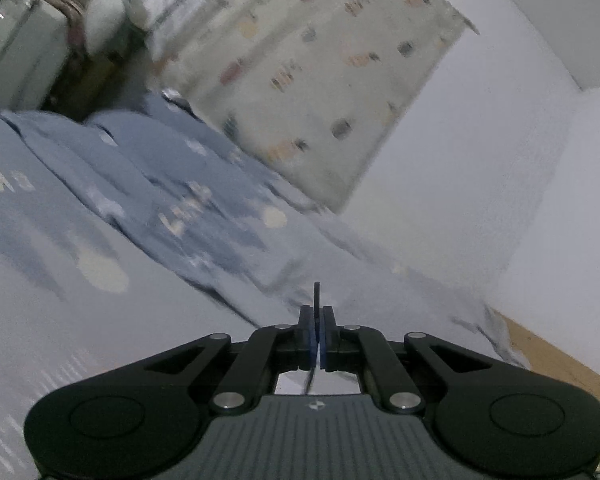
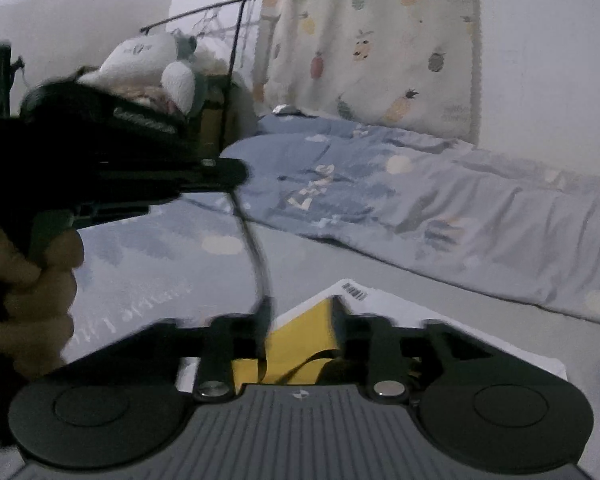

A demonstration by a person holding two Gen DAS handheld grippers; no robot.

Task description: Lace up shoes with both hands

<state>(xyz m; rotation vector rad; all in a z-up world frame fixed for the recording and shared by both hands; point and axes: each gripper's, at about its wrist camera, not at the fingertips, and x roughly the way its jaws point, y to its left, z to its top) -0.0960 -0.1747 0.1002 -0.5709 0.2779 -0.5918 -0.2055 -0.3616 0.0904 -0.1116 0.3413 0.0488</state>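
We are holding the left tongs (image 1: pixel 319 320) pressed together on a dark shoelace (image 1: pixel 317 294), whose short end is sticking straight up out of the pinch in the left wrist view, while the rest is dropping down between the blue pads (image 1: pixel 311 344) toward the camera. From the right wrist view, we are seeing that same lace (image 2: pixel 256 252) running as a long thin line from the tip of the left tongs (image 2: pixel 236 172) down and slightly rightward to the left finger of the right tongs (image 2: pixel 300 320), so its long axis is lying nearly vertical in that frame, with a gentle bend. We are keeping the right tongs spread wide, and the lace is passing just beside their left finger (whether it is touching the finger, the blur is hiding from us). Between those fingers a yellow surface (image 2: pixel 304 340) with a dark strap-like band across it is showing, resting on a white sheet of paper (image 2: pixel 380 300) on the bed (image 2: pixel 440 208); we cannot tell whether that is the shoe. A hand (image 2: pixel 28 280) is gripping the handle of the left tongs. A blue printed quilt (image 1: pixel 172 184) is lying rumpled behind, below a pineapple-patterned curtain (image 2: pixel 380 40).
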